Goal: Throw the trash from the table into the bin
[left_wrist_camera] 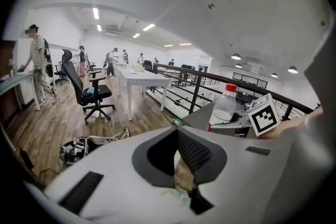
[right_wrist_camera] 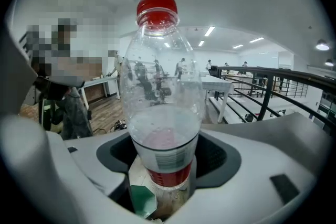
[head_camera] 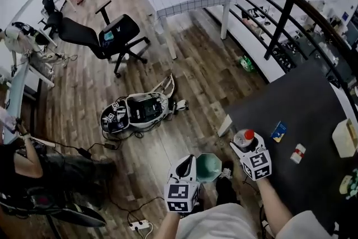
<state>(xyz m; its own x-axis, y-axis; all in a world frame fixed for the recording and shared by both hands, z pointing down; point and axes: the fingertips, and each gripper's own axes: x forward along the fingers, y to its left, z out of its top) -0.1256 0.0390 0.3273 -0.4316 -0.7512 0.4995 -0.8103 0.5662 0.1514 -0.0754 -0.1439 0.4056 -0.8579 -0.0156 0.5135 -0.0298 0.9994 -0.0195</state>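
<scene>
Right gripper point(right_wrist_camera: 164, 162) clamps an upright red-capped bottle point(right_wrist_camera: 163, 97) over the table's point(head_camera: 305, 112) near left corner. Left gripper point(left_wrist_camera: 177, 153) empty, jaws apart, just left of the green bin point(head_camera: 211, 167).

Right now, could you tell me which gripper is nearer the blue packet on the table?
Right. The right gripper is just left of the blue packet; the left gripper is farther left, off the table.

clear bottle point(right_wrist_camera: 163, 86) w/ red cap point(right_wrist_camera: 157, 8), green bin point(head_camera: 216, 157)
</scene>
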